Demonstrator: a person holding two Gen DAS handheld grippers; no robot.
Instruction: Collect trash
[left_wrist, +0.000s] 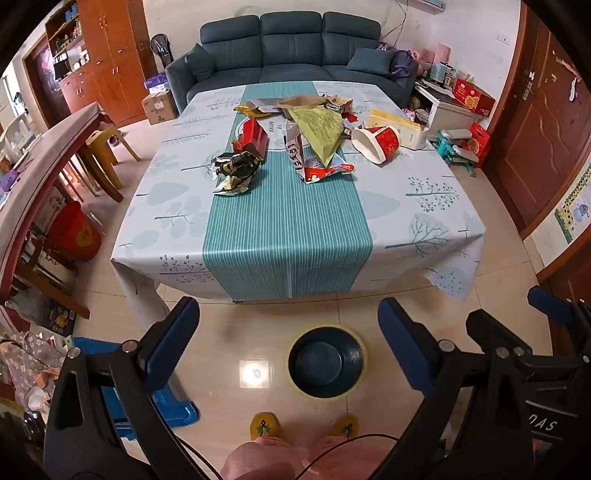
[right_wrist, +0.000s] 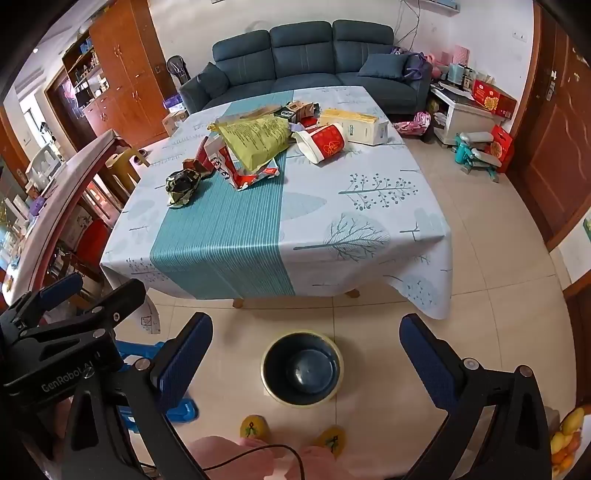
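Trash lies at the far half of the table (left_wrist: 288, 236): a crumpled dark wrapper (left_wrist: 236, 168) (right_wrist: 181, 186), a red carton (left_wrist: 255, 134), a torn red-and-white bag (left_wrist: 314, 162) (right_wrist: 236, 166), a yellow-green envelope (left_wrist: 321, 127) (right_wrist: 258, 138), a tipped red paper bucket (left_wrist: 380, 142) (right_wrist: 323, 142) and a cream box (left_wrist: 397, 127) (right_wrist: 354, 123). A dark bin (left_wrist: 327, 362) (right_wrist: 302, 369) with a yellow rim stands empty on the floor. My left gripper (left_wrist: 288, 347) and right gripper (right_wrist: 306, 362) hang open above the bin, nothing between their fingers.
A blue plastic stool (left_wrist: 147, 387) stands left of the bin. The person's yellow slippers (left_wrist: 266, 424) are just behind it. A wooden dining table (left_wrist: 44, 162) runs along the left, a sofa (left_wrist: 291, 51) stands beyond the table, and boxes and toys (left_wrist: 458, 147) crowd the right.
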